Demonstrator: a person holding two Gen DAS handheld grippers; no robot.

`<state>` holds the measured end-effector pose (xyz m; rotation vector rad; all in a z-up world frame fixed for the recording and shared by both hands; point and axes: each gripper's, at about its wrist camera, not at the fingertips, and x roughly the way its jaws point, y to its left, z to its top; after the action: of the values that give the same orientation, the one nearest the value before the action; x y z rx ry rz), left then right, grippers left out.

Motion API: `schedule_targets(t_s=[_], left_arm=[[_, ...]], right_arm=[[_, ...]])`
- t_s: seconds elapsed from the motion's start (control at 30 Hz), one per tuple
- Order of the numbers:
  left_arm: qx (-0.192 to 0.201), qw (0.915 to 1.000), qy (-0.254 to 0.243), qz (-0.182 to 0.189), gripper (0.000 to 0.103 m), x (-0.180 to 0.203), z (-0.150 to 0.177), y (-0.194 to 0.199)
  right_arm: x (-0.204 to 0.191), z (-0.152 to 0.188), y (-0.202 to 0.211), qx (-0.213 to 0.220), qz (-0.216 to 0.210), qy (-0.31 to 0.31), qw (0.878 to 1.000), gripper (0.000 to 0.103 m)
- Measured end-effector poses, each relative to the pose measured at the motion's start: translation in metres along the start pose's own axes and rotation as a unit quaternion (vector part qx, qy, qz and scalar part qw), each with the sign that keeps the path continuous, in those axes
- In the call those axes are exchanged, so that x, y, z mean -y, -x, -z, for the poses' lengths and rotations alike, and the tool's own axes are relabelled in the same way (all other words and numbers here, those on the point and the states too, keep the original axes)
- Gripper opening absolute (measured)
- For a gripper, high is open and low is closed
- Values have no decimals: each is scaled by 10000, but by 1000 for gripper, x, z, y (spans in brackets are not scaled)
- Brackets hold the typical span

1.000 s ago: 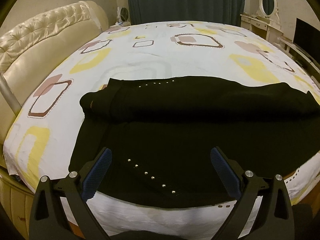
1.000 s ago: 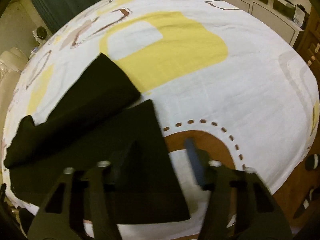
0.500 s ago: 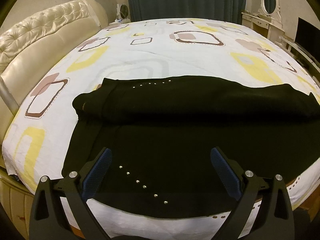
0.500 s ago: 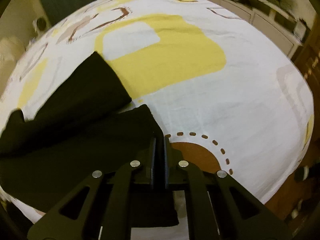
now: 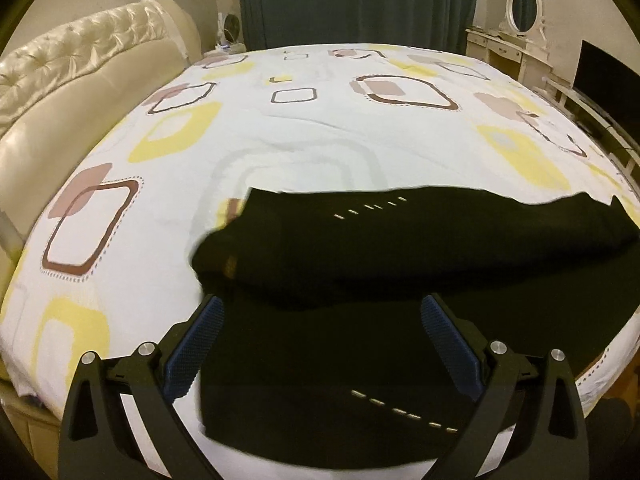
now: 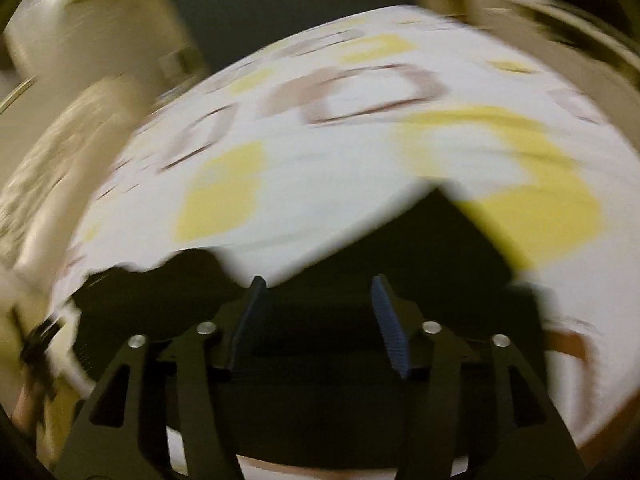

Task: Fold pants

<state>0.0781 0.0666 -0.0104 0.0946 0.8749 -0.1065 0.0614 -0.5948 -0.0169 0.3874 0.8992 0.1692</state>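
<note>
In the left wrist view the left gripper (image 5: 320, 344) hangs with jaws spread wide and nothing between the blue pads (image 5: 192, 354), angled down over the near part of the pants (image 5: 360, 264). This view is sharp enough to show two short rows of silver studs (image 5: 404, 404) on the black cloth, one close to the camera and one on the far layer; the right wrist view is smeared with blur and shows no studs. There the right gripper (image 6: 320, 312) also tilts down over the pants (image 6: 400, 264); its jaws have just been opening and stand apart, released, with dark cloth below them but no grasp on it. The pants lie near the front edge of the bed (image 5: 320, 140), black, one layer lying lengthwise over the other, with a thick rounded fold along the middle. Beyond them stretches the white sheet with yellow and brown squares, then a tufted headboard (image 5: 80, 64), dark curtains (image 5: 360, 0) and a dressing table (image 5: 516, 44), seen only from the left.
</note>
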Motion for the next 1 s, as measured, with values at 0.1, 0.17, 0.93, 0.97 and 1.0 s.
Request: schedule_targets(t_s=[0.1, 0.17, 0.93, 0.97, 1.0], left_arm=[[-117, 9992, 160, 337, 98, -38, -17, -19], [-233, 9982, 246, 495, 98, -62, -29, -39], [-1934, 9571, -619, 2067, 65, -68, -93, -176], [-1922, 9630, -654, 1772, 56, -68, -94, -178], [-1932, 9658, -587, 1626, 46, -69, -96, -179]], right_arm=[[-68, -15, -54, -502, -739, 719, 9934, 57], [-105, -22, -88, -804, -877, 1162, 9861, 57], [-248, -26, -255, -2837, -1578, 2592, 9096, 61], [-249, -25, -256, -2847, -1583, 2602, 9089, 59], [-251, -26, -256, -2864, -1590, 2603, 9082, 51]])
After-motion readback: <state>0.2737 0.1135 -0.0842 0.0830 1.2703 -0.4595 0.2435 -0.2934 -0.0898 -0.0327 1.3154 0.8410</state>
